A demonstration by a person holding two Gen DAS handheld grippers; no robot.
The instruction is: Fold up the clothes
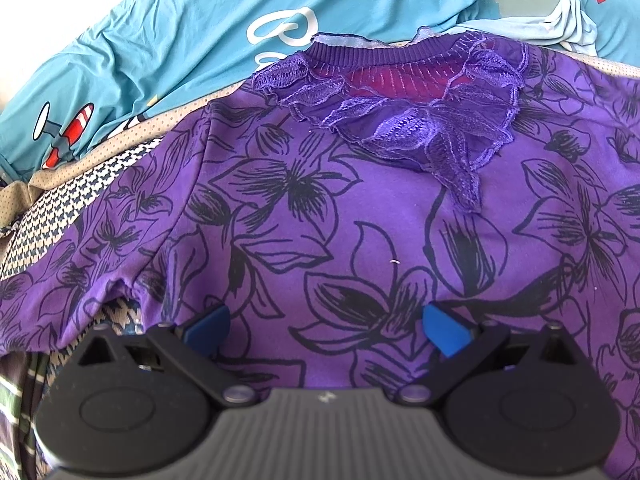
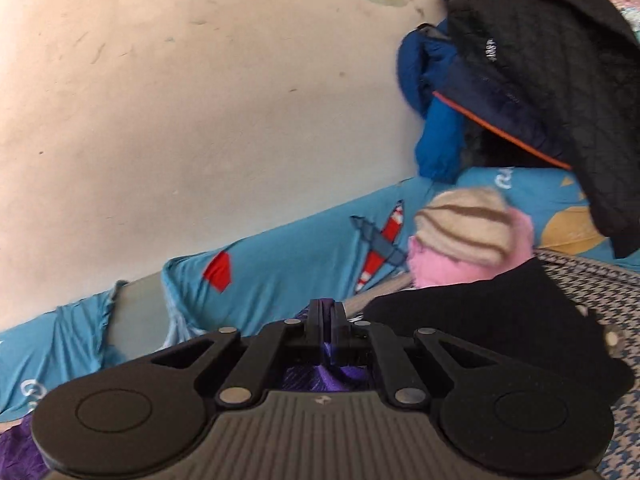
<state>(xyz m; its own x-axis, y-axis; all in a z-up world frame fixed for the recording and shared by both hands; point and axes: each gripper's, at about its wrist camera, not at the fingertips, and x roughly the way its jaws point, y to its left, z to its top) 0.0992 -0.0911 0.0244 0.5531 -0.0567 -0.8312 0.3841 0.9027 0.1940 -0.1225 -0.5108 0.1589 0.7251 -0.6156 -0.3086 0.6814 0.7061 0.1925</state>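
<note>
A purple top with black flower outlines and a lace collar lies spread flat, filling the left wrist view. My left gripper hovers open just over its lower part, blue pads wide apart, nothing between them. In the right wrist view my right gripper is shut on a fold of the same purple top, which bunches behind the closed fingers; more purple cloth shows at the bottom left.
A turquoise sheet with plane prints lies behind the top. Houndstooth fabric lies under it. A pink and beige knit, a black garment and a pile of dark jackets sit by the scribbled wall.
</note>
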